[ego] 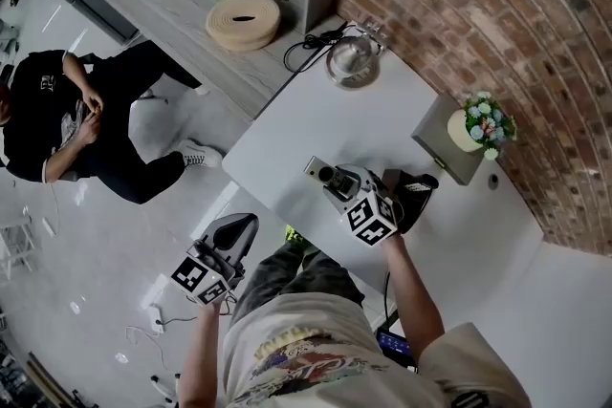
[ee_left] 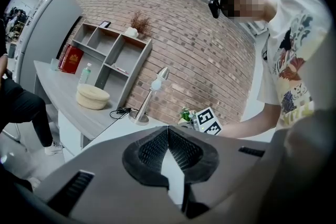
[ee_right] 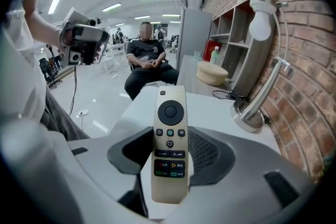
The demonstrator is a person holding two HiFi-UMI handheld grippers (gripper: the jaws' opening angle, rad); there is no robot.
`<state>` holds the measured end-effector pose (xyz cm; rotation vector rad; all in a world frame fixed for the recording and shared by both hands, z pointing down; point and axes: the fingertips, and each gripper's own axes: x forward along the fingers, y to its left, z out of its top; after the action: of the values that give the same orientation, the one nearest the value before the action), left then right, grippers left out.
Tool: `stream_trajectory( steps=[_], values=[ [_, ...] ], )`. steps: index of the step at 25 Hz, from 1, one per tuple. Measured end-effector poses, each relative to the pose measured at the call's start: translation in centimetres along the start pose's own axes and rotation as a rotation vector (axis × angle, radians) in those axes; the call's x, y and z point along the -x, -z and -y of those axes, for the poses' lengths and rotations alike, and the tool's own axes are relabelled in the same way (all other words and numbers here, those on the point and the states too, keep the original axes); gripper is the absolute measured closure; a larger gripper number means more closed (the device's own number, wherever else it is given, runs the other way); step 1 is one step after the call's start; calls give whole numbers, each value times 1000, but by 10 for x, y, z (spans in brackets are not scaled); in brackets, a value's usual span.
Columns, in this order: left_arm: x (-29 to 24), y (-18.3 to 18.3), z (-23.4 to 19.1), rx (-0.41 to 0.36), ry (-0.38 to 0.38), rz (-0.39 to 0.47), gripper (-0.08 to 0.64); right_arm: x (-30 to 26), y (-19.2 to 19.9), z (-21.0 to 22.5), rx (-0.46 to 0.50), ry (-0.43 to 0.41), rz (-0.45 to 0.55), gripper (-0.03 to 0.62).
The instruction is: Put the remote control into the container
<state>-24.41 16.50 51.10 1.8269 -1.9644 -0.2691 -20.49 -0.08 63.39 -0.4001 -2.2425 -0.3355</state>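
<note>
**Remote in R claw, box next**

Head view: R claw over desk; grey box far right, prob. the container.
L view: L claw closed, empty.
R view: claw clamps remote by its sides. Lower far end first, release low in box.

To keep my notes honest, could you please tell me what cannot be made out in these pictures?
- Container: absent from both gripper views; in the head view, the dark object is partly hidden behind the right tongs.
- Remote control: button labels too small, right gripper view.
</note>
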Motion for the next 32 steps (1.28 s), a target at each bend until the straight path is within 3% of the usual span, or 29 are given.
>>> stream_trajectory(
  steps=[6, 12, 19, 32],
  values=[
    [-23, -10, 18, -37, 100, -21, 554, 55, -25, 14, -103, 145, 188, 385],
    [-46, -11, 37, -60, 205, -70, 554, 110, -19, 31, -243, 338, 335, 385],
    [-75, -2, 64, -89, 323, -165, 554, 165, 19, 54, -393, 575, 480, 385],
    [-93, 13, 90, -146, 446, -301, 554, 204, 78, 76, -593, 837, 655, 385]
  ],
)
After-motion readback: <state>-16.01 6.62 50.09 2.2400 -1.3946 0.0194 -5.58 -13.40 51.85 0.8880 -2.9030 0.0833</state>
